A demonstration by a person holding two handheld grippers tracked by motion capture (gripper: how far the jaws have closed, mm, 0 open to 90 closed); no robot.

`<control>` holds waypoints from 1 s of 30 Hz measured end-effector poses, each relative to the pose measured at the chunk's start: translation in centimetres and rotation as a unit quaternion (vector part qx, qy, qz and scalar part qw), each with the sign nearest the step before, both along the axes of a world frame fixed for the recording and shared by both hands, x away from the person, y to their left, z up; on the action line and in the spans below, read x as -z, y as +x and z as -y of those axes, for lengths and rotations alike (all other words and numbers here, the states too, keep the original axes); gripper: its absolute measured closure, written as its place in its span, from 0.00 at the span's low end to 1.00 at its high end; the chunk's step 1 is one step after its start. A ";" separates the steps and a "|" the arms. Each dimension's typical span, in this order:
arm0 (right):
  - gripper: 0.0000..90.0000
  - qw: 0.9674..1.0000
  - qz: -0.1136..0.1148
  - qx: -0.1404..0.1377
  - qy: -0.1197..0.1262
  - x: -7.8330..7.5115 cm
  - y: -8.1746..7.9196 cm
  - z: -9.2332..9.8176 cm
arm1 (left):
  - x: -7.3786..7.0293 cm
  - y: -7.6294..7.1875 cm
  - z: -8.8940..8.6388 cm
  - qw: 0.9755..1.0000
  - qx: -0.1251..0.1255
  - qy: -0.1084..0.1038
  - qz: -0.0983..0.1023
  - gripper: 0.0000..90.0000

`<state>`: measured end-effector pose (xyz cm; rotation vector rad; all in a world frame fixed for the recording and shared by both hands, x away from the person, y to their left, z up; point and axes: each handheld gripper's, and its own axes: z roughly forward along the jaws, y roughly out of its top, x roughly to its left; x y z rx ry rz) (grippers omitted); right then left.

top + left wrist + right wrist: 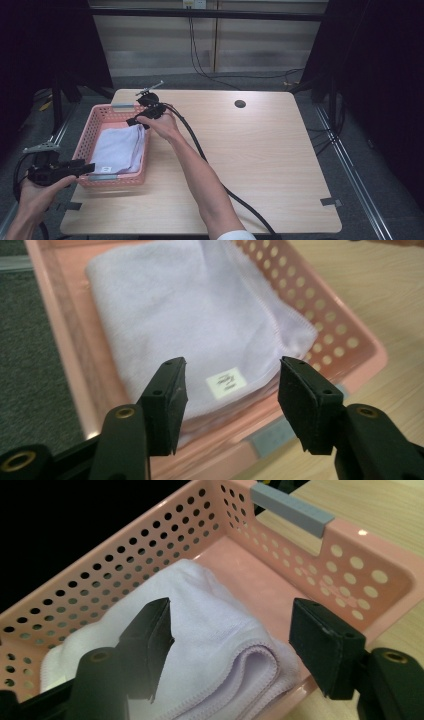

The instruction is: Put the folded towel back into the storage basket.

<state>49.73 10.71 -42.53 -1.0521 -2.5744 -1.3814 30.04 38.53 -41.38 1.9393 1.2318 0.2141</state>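
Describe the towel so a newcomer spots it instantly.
On the light wooden table, look to its left edge for the pink perforated basket. Inside lies the folded pale lilac towel, with a small white label on top near the end facing the person; nothing else lies in the basket.

Folded towel (120,150) inside basket (84,145), toward its near end. Basket on the left part of table (260,165). Left gripper (85,167) just before the basket's near end, right gripper (136,121) over its far right rim.
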 end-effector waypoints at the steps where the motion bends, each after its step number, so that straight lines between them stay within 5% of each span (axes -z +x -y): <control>1: 0.36 1.000 0.003 -0.003 0.002 -0.2 0.0 0.2 | -0.2 0.0 0.3 1.000 -0.001 -0.007 0.005 0.49; 11: 0.34 1.000 0.020 -0.008 0.017 -1.8 -1.6 3.6 | -1.3 -0.6 3.5 0.999 0.019 -0.022 0.028 0.49; 22: 0.33 0.998 0.054 -0.006 0.038 -2.9 -5.8 10.4 | -0.6 -2.0 8.7 0.997 0.043 -0.044 0.055 0.48; 30: 0.33 0.997 0.075 0.001 0.013 -2.3 -9.3 14.6 | -0.5 -3.4 13.6 0.993 0.080 -0.040 0.078 0.48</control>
